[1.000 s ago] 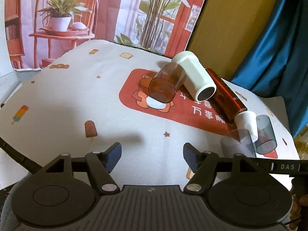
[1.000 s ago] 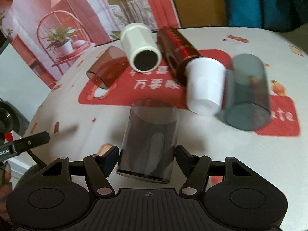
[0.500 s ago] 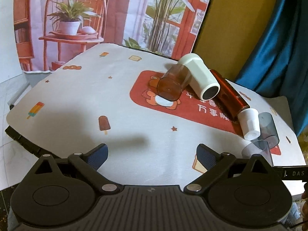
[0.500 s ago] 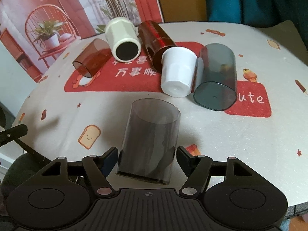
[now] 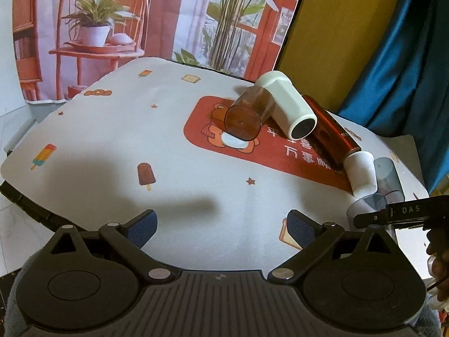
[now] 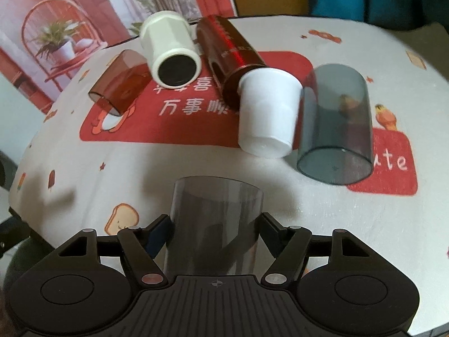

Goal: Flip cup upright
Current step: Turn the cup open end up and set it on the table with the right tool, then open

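Observation:
My right gripper (image 6: 216, 231) is shut on a clear grey cup (image 6: 216, 216), held upright just above the tablecloth near the front edge. That cup also shows at the right edge of the left wrist view (image 5: 364, 209), behind the right gripper's black finger (image 5: 404, 213). My left gripper (image 5: 221, 224) is open and empty, low over the front of the table. Several other cups lie on their sides further back: a brown translucent cup (image 6: 118, 90), a cream cup (image 6: 171, 56), a dark red tumbler (image 6: 230, 56), a white cup (image 6: 266, 112) and a smoky blue-grey cup (image 6: 336, 123).
The round table has a white printed cloth (image 5: 140, 140) with a red panel (image 6: 196, 118). A printed backdrop with a chair and plants (image 5: 98, 28) stands behind, and a blue curtain (image 5: 407, 70) hangs at the right. The table edge runs close under both grippers.
The right gripper has moved forward and lower with the clear cup still in it. The left gripper has opened wider and drawn back a little from the cups.

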The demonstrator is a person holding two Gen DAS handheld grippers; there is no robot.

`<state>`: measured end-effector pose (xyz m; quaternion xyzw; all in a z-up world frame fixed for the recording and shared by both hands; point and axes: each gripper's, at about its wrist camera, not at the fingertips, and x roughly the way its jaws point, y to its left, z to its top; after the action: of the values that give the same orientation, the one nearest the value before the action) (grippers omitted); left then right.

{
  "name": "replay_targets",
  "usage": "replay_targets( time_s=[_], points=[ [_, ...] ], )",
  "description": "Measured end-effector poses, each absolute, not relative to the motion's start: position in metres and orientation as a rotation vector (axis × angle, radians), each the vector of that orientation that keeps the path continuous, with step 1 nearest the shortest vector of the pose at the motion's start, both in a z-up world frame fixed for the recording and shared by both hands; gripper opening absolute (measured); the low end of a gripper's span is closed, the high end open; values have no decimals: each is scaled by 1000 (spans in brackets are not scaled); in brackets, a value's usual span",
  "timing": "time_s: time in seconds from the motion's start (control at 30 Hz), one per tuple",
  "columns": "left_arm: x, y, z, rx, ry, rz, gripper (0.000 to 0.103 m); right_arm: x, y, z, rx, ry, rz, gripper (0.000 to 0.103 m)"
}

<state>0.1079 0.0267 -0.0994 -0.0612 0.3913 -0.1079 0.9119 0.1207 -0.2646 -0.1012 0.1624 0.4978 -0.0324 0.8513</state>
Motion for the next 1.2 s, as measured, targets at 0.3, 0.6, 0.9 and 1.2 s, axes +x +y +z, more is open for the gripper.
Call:
replay_targets(
  time_s=[0.3, 0.6, 0.9, 1.2],
  points=[
    [107, 22, -102, -121, 816, -239, 100, 74, -259, -81, 177, 852, -149, 65],
    [102, 14, -102, -67, 814, -249, 100, 56, -265, -90, 124, 666, -241, 64],
    [102, 9, -104, -38, 824, -245, 100, 57, -264, -98, 134, 646, -238, 64],
    [104, 8, -106, -30, 838, -231, 100, 58, -242, -97, 126, 639, -148, 64]
  ],
)
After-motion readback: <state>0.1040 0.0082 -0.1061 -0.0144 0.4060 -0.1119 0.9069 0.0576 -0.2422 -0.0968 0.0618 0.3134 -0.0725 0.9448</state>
